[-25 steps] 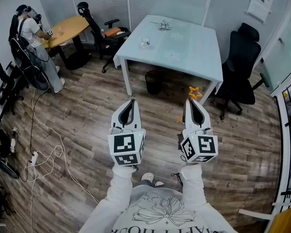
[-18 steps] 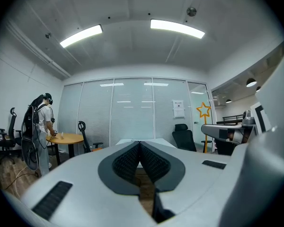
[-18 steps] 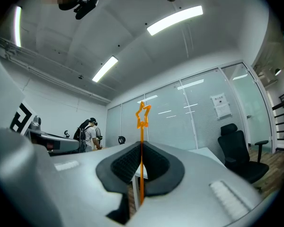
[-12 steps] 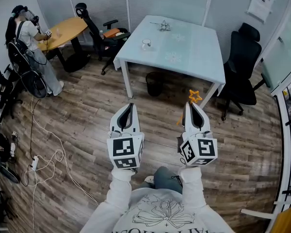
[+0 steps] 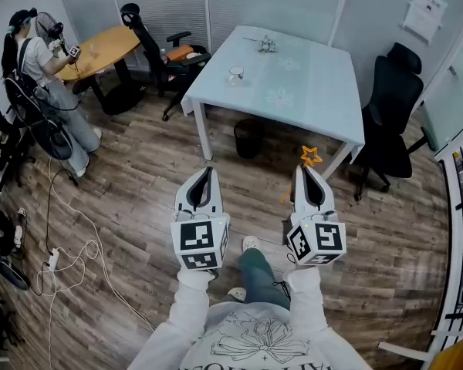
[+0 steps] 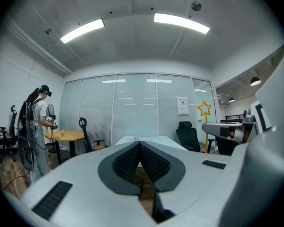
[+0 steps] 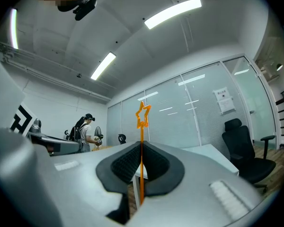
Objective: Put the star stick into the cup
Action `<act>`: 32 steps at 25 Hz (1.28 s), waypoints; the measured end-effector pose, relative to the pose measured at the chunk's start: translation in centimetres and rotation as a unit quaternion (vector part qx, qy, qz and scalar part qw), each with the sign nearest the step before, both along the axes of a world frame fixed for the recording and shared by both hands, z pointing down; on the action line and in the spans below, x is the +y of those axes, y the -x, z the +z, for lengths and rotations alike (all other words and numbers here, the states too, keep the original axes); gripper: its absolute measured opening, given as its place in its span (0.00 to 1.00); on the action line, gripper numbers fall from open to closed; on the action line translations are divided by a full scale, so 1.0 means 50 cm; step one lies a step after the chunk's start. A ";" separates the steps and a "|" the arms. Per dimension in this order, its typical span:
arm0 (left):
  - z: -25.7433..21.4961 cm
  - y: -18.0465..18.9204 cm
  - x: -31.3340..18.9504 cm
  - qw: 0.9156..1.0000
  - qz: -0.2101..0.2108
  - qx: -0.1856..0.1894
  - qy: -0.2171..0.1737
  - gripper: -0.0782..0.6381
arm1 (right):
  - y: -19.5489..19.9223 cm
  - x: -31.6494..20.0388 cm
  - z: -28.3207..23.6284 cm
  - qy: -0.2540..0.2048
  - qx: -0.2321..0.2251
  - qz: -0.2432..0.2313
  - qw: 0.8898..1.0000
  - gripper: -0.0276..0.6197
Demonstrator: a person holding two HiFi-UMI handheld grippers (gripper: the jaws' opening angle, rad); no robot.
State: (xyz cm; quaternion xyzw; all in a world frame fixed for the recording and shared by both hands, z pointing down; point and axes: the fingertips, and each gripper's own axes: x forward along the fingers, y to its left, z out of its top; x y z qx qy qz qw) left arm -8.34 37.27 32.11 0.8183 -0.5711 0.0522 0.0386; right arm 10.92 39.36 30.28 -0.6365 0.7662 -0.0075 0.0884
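Star stick (image 7: 142,116) between right gripper (image 5: 308,169) jaws

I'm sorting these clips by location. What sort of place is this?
Most likely an office or meeting room: a pale square table with a black swivel chair beside it, a round wooden table, and frosted glass partition walls.

Bright ceiling strips; fisheye-bent edges
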 end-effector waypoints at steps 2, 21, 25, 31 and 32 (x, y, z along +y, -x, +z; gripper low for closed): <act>0.004 -0.006 -0.032 1.000 -0.003 0.001 0.000 0.12 | -0.005 -0.034 0.003 0.000 0.000 -0.005 1.000 0.07; -0.030 -0.093 -0.468 0.998 -0.058 0.001 -0.015 0.12 | -0.081 -0.521 -0.041 -0.021 -0.001 -0.071 0.997 0.07; -0.022 -0.100 -0.532 0.998 -0.068 -0.001 -0.010 0.12 | -0.089 -0.593 -0.036 -0.016 -0.007 -0.080 0.997 0.07; -0.002 -0.090 -0.591 0.997 -0.078 -0.003 0.000 0.12 | -0.086 -0.664 -0.014 -0.008 -0.013 -0.087 0.996 0.06; 0.001 -0.087 -0.601 0.997 -0.079 -0.004 0.002 0.12 | -0.085 -0.676 -0.011 -0.007 -0.014 -0.087 0.996 0.07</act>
